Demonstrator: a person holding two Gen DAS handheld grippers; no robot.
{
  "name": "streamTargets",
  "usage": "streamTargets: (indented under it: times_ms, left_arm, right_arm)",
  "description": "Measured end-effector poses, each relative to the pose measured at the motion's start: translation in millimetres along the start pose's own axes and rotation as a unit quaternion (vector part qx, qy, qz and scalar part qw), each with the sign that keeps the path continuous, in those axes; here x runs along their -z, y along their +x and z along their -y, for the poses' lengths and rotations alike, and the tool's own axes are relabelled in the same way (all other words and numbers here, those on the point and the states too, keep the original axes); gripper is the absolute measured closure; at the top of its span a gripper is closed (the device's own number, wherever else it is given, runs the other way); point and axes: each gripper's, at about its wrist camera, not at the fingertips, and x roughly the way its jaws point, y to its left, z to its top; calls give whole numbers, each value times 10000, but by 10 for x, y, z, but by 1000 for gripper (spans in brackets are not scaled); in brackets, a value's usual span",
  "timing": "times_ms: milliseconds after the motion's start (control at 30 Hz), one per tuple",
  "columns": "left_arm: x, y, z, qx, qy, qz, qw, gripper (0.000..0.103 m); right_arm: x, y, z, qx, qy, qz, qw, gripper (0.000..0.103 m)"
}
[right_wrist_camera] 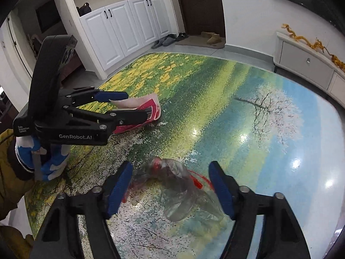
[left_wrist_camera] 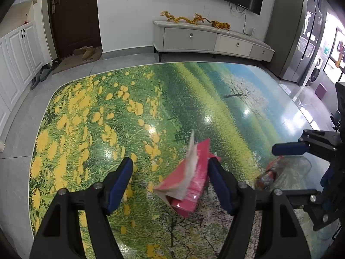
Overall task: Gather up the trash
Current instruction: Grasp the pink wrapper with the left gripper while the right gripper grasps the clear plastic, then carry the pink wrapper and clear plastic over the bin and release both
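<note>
Pink packet: A torn pink packet (left_wrist_camera: 189, 181) with pale paper lining lay on the glossy landscape-print table (left_wrist_camera: 90, 116), between the fingers of the left gripper (left_wrist_camera: 170, 179) and nearer its right finger.
Plastic bag: A crumpled clear plastic bag (right_wrist_camera: 181, 190) with red print and a red drawstring lay flat on the table, just right of the packet and apart from it.
Left gripper: Fingers were spread wide around the packet; contact with the right finger could not be confirmed from the left wrist view.
Right gripper: The right gripper (right_wrist_camera: 170, 187) had its fingers spread wide, straddling the bag without clamping it.
View differences: The right wrist view showed the barcode panel on the packet (right_wrist_camera: 151, 111) and the gloved hand (right_wrist_camera: 46, 157) holding the left unit. The left wrist view showed only a corner of the bag (left_wrist_camera: 284, 172) and one blue fingertip of the right gripper above it.
Edges: The rounded far table edge faced a white TV cabinet (left_wrist_camera: 211, 40). White cupboards (right_wrist_camera: 120, 28) and a dark door (left_wrist_camera: 73, 15) stood beyond the left side.
Open room: Bare tabletop extended ahead of both items to the far edge.
</note>
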Motion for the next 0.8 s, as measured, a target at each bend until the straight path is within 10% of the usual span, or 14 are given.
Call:
streamTargets:
  times_ms: [333,800]
  left_arm:
    - [110,-66,95,115,-120,-11,9999,82]
    - [336,-1096,353,33,-306,589,9978,84]
  right_arm:
    - [211,-153,30,-210,103,-15,9997,90]
    - [679,-1313,-79,143,587,815,9948,93]
